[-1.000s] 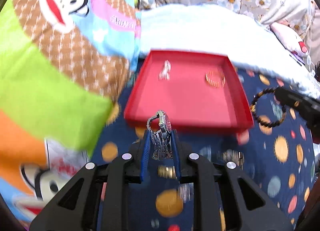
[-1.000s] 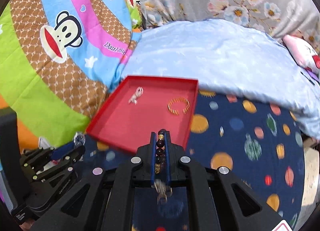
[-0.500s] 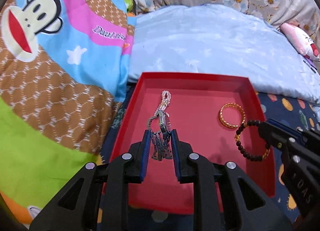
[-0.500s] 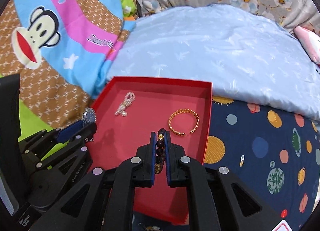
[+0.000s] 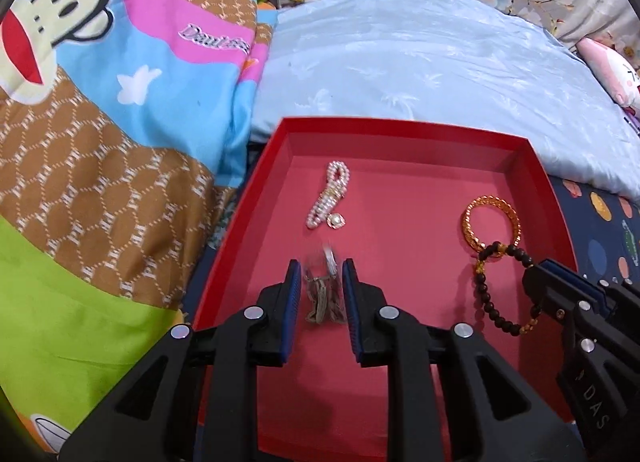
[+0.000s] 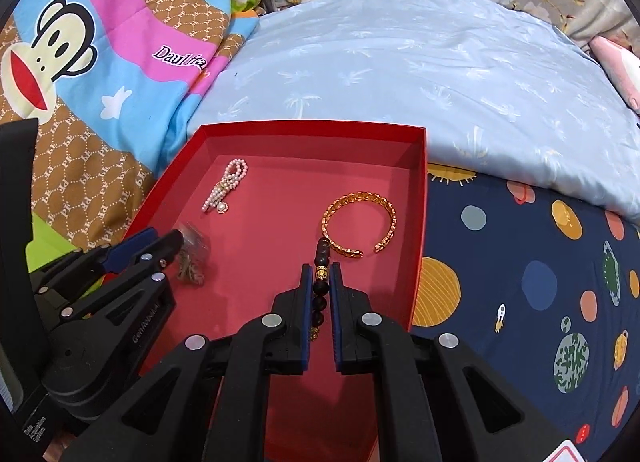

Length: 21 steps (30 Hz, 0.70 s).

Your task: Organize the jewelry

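A red tray [image 5: 404,132] [image 6: 312,128] lies on the bed and holds a pearl bracelet [image 5: 330,198] [image 6: 225,190] and a gold bangle [image 5: 491,228] [image 6: 358,224]. My left gripper [image 5: 320,282] [image 6: 176,246] is over the tray with its jaws apart. A silver watch [image 5: 325,290] [image 6: 190,258], blurred, is between them, loose and dropping. My right gripper [image 6: 320,282] [image 5: 540,278] is shut on a dark bead bracelet [image 6: 322,262] [image 5: 496,294] and holds it over the tray beside the bangle.
A monkey-print quilt [image 5: 100,122] lies left of the tray. A pale blue pillow [image 5: 420,62] lies behind it. A navy planet-print sheet [image 6: 540,282] is to its right.
Both grippers moved forward over the tray. The left gripper opened and let go of the watch, which now falls. The right gripper still holds the bead bracelet.
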Tool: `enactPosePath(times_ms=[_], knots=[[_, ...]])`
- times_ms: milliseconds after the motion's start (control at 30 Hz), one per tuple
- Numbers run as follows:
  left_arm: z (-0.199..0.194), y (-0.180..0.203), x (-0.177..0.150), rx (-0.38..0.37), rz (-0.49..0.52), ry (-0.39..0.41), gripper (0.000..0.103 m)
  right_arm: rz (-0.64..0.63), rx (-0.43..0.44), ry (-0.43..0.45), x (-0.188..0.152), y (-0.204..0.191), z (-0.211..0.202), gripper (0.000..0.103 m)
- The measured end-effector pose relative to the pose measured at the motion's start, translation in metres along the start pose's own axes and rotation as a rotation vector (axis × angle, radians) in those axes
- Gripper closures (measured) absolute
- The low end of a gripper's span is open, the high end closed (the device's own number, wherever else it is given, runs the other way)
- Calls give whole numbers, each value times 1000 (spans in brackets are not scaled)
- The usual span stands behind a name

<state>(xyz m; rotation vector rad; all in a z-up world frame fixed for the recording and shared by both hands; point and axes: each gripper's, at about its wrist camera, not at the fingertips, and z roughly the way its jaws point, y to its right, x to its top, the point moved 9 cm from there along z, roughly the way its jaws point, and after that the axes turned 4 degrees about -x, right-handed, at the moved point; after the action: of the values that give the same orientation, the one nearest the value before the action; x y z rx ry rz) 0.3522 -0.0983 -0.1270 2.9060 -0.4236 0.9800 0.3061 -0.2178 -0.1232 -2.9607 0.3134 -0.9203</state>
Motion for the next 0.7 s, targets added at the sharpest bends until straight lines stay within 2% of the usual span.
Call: enactPosePath(times_ms=[133, 300, 400, 467, 700], knots=[[-7, -1, 3, 13, -1, 17, 73, 4, -7, 15, -1, 1, -6, 92], [-18, -2, 4, 4, -8, 24, 72, 11, -6, 46, -3, 4, -27, 90], [-30, -3, 2, -5, -18, 32, 71, 8, -12, 68, -8, 6, -48, 83], [-43, -2, -1, -14, -23, 46, 71, 13, -11, 77, -13, 8, -60, 81], [-84, 4, -21, -45, -13, 66, 70, 39, -12, 100, -45, 16, -105, 79]])
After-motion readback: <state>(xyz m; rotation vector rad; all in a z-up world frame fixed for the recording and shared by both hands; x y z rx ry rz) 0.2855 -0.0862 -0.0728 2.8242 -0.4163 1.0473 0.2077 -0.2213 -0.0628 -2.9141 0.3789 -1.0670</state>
